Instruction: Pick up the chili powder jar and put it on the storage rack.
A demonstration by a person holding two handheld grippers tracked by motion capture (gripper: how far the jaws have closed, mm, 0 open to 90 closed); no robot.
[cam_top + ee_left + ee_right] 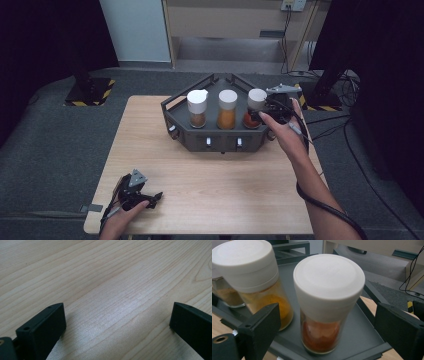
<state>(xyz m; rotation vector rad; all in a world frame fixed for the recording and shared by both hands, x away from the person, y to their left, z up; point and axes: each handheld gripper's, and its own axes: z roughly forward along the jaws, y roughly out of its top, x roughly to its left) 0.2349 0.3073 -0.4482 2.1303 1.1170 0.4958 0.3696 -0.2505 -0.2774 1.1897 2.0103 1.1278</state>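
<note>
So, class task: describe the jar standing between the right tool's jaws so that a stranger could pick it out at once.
Find the dark grey tray at the far edge of the wooden table. Three white-capped jars stand in a row on it. Take the red-filled jar at the right end, by the right tool; its neighbours hold orange and brown powder.

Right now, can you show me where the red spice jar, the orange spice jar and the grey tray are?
red spice jar (329,287), right gripper view, on its white cap.
orange spice jar (227,119), high view, on its glass body.
grey tray (176,126), high view, on its left front wall.
</note>
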